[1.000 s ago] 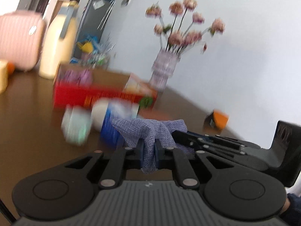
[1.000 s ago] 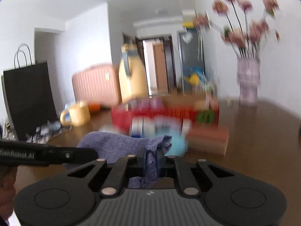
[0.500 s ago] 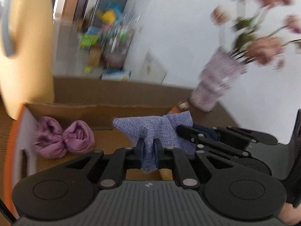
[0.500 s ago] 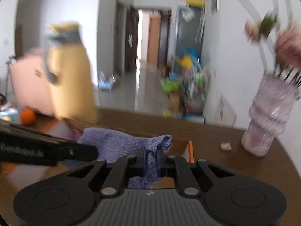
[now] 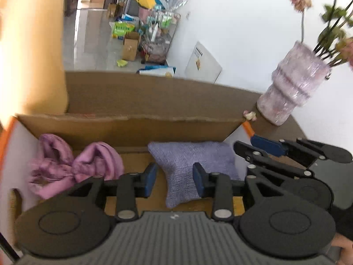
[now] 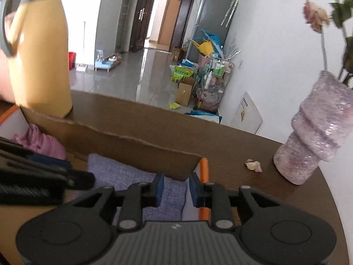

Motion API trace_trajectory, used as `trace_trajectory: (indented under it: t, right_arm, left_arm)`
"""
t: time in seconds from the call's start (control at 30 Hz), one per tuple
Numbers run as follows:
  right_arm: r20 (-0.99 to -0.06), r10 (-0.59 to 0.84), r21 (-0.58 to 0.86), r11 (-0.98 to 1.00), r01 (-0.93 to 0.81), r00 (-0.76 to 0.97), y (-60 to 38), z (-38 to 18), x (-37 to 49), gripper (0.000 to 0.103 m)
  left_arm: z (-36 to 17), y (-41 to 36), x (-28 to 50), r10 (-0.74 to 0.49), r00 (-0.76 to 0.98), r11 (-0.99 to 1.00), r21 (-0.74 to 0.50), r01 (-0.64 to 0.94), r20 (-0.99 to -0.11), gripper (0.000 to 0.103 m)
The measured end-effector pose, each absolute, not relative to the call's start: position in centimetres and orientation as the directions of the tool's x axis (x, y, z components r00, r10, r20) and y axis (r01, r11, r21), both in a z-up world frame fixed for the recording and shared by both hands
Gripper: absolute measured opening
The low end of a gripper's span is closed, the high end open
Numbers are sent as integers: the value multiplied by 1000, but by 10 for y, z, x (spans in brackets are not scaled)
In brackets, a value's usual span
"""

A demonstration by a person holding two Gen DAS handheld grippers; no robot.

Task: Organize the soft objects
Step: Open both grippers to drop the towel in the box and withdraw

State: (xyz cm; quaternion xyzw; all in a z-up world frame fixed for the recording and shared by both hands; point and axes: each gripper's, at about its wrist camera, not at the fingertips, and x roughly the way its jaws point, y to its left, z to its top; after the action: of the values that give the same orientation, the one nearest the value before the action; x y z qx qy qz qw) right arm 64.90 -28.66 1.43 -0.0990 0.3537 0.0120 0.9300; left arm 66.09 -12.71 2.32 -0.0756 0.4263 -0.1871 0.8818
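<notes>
Inside the cardboard box (image 5: 132,130) on the brown counter (image 6: 253,150), the lavender cloth (image 5: 192,161) lies flat on the box floor, toward the right end near the orange-edged wall. Beside it on the left, apart from it, sits a bunched pink cloth (image 5: 75,163). My left gripper (image 5: 174,177) hangs over the lavender cloth with its jaws spread wide, one blue pad on either side of the cloth's near corner and neither one pressing it. My right gripper (image 6: 175,188) is at the box's right end, jaws parted too, with a strip of the same cloth (image 6: 141,176) showing between them but not pinched. Just behind the box stands a tall yellow jug (image 6: 42,50). To the right, a ribbed pinkish vase (image 6: 315,141) with flowers stands on the counter, with a fallen petal (image 6: 253,165) near its base.
</notes>
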Motion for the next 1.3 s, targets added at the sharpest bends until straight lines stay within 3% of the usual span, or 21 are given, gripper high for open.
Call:
trace_trajectory:
  t: [0.13,0.23,0.3,0.37,0.6,0.73,0.83,0.9,1.0,1.17,1.3]
  right_arm:
    - [-622,-36,-170,981,-90,782,-291,55,612,29]
    - [-579,-39,-197,976,-93,814,-295,96,576,39]
    - [-549,-33,-205,974,-97,835,-299,122,547,53]
    - [-518,-25,-211,972,-99,855,-307,148,513,58]
    - [-456,27,-98,992,-81,890,-327,195,432,62]
    - [-425,65,-89,990,-113,903,-316,204,398,64]
    - [-355,84,-55,992,-111,931,-310,197,361,67]
    - [-289,122,-2,992,-128,949,-309,179,324,76]
    - [-227,153,15,988,-153,962,-300,144,272,77]
    - [-124,144,-1,989,-145,982,-277,79,186,79]
    - [-149,160,2,987,-161,976,-261,34,130,79]
  left_arm:
    - [67,-103,624,-352,635,936,-242,257,-688,43]
    - [102,-81,590,-311,672,950,-198,241,-672,45]
    - [126,-61,558,-298,705,954,-170,248,-643,53]
    - [151,-40,522,-278,748,959,-127,254,-603,60]
    - [208,0,437,-222,827,975,-104,197,-517,69]
    - [219,3,388,-217,868,975,-66,210,-447,82]
    - [201,21,329,-177,929,983,-102,152,-324,88]
    - [174,29,282,-166,958,983,-110,144,-232,92]
    - [133,33,216,-112,982,991,-86,100,-153,96]
    - [77,34,139,-132,979,991,-27,130,-157,99]
    - [41,40,99,-92,976,996,5,95,-195,99]
